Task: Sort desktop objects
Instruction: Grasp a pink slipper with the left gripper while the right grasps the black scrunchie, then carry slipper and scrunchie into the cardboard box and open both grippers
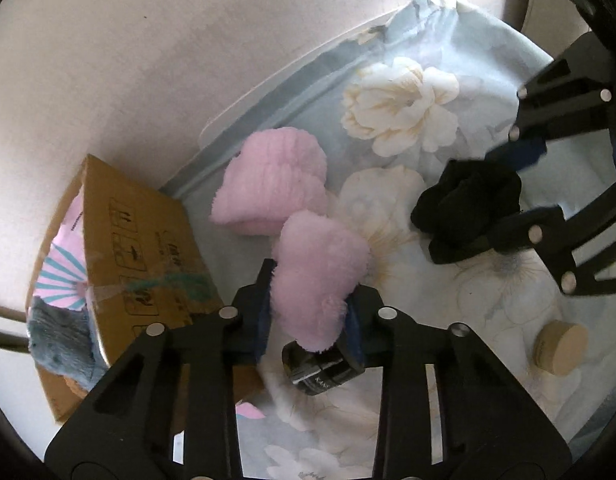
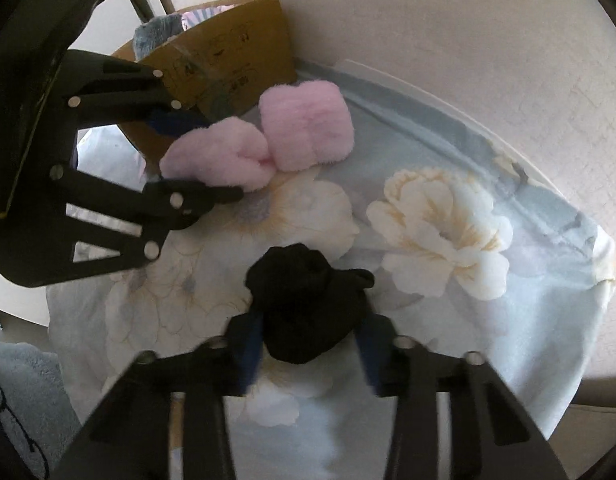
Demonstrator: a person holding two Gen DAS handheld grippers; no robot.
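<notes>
My left gripper (image 1: 308, 316) is shut on a fluffy pink sock bundle (image 1: 320, 272), held just above the floral cloth (image 1: 488, 312). A second pink bundle (image 1: 272, 178) lies on the cloth behind it. My right gripper (image 2: 310, 344) is shut on a black sock bundle (image 2: 308, 300); in the left wrist view this black bundle (image 1: 468, 206) sits between the right gripper's fingers at the right. In the right wrist view the left gripper (image 2: 200, 156) holds its pink bundle (image 2: 218, 156) beside the other pink bundle (image 2: 308, 128).
A cardboard box (image 1: 140, 248) with a blue fluffy item and a pink striped item stands at the left edge of the cloth. A black jar (image 1: 320, 368) lies under the left gripper. A round wooden lid (image 1: 560, 346) lies at the right.
</notes>
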